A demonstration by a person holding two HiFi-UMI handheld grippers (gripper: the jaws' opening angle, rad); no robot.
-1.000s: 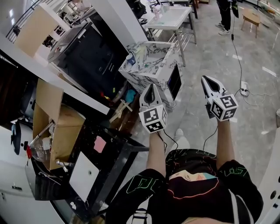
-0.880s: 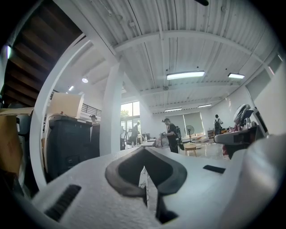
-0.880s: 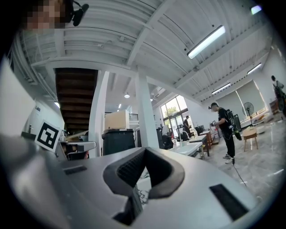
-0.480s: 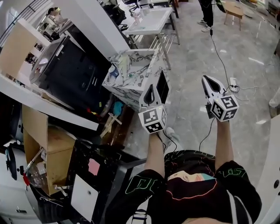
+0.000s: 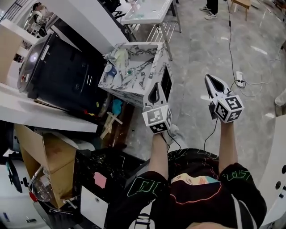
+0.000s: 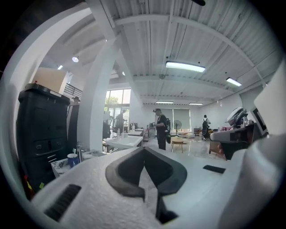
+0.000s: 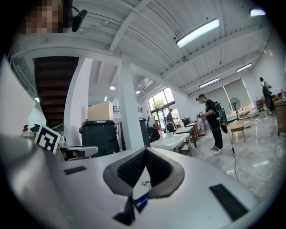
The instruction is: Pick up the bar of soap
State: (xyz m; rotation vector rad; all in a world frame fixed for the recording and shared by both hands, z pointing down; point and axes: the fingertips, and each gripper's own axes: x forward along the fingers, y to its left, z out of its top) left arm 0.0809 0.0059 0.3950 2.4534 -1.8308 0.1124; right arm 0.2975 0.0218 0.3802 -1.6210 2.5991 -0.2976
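Two tools up ahead of the torso, one per hand, marker cubes facing the head camera. Left tool (image 5: 155, 87) pressed together, pads meeting at the tip, nothing pinched; in the head view its tip overlaps the near corner of the marbled sink unit (image 5: 149, 53). Right tool (image 5: 210, 79) likewise squeezed closed and empty, over bare grey floor (image 5: 201, 44), off to the right of the sink unit and well apart from it. No sure sighting of the bar of soap in any view: on the unit's top only a blue cup (image 5: 110, 70) and, just beside it, a small teal item (image 5: 129, 71), too small to identify. Black cabinet (image 5: 67, 76) directly left of the unit. Cardboard box (image 5: 44, 154) lower left, open side up. White basin on a metal frame (image 5: 149, 10) beyond the unit, near the top edge. Dark cable (image 5: 231, 36) across the floor down to a power strip (image 5: 240, 78), near the right tool. Far off in the left gripper view, a standing person (image 6: 161, 129) next to a wooden stool (image 6: 178, 142).
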